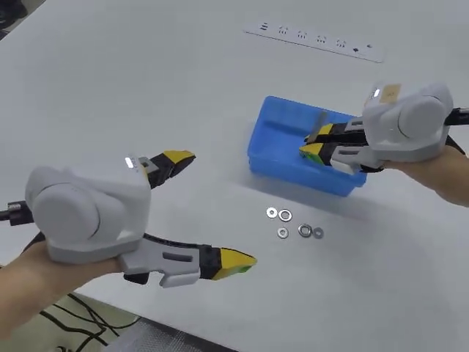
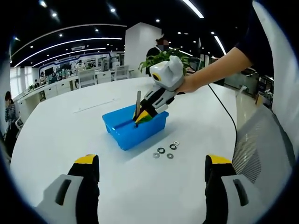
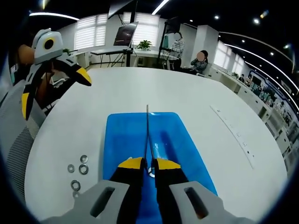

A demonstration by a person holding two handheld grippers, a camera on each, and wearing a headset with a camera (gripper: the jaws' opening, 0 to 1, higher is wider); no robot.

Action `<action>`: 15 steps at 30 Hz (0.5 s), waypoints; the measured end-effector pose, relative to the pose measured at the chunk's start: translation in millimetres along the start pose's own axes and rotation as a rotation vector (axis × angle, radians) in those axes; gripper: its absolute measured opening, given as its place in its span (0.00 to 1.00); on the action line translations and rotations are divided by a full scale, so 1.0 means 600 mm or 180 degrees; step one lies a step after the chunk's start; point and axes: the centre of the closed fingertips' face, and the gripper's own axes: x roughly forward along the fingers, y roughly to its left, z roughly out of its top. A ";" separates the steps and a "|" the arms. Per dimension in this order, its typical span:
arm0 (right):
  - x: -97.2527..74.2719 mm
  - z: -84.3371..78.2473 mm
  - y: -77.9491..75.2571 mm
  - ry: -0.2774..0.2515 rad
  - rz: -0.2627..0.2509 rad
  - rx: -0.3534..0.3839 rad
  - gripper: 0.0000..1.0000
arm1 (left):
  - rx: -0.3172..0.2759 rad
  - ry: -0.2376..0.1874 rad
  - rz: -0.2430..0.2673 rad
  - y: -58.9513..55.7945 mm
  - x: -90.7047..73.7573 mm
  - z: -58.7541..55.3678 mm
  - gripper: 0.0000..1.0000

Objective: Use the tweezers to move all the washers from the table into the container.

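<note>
Several small metal washers [image 1: 293, 224] lie in a loose cluster on the white table, just in front of the blue container [image 1: 275, 143]. My right gripper [image 1: 309, 144] hovers over the container, shut on the thin metal tweezers [image 1: 320, 123]. In the right gripper view the tweezers [image 3: 147, 130] reach forward from the shut right gripper [image 3: 149, 164] over the container's floor [image 3: 180, 140], with the washers [image 3: 79, 170] to the left. My left gripper [image 1: 209, 209] stands wide open left of the washers, holding nothing. The left gripper view shows the washers [image 2: 166, 150] and container [image 2: 124, 133] ahead.
A white strip with dark markings [image 1: 315, 38] lies at the table's far side. The table's near edge runs below my left gripper, with cables [image 1: 80, 319] on the floor beyond it. Bare tabletop surrounds the container.
</note>
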 end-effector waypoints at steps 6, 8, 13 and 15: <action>-0.006 0.002 0.000 -0.0011 -0.0024 0.0033 0.10 | 0.0025 0.0007 -0.0004 -0.002 -0.001 0.004 1.00; -0.008 0.004 0.000 -0.0009 -0.0033 0.0011 0.10 | 0.0028 0.0009 -0.0006 -0.005 0.000 0.008 1.00; -0.013 0.008 0.002 0.0010 -0.0020 0.0068 0.08 | -0.0037 -0.0004 -0.0012 0.000 0.008 0.015 0.99; -0.014 0.012 0.003 0.0026 -0.0039 0.0006 0.08 | -0.0031 -0.0052 -0.0024 0.008 0.016 0.026 0.99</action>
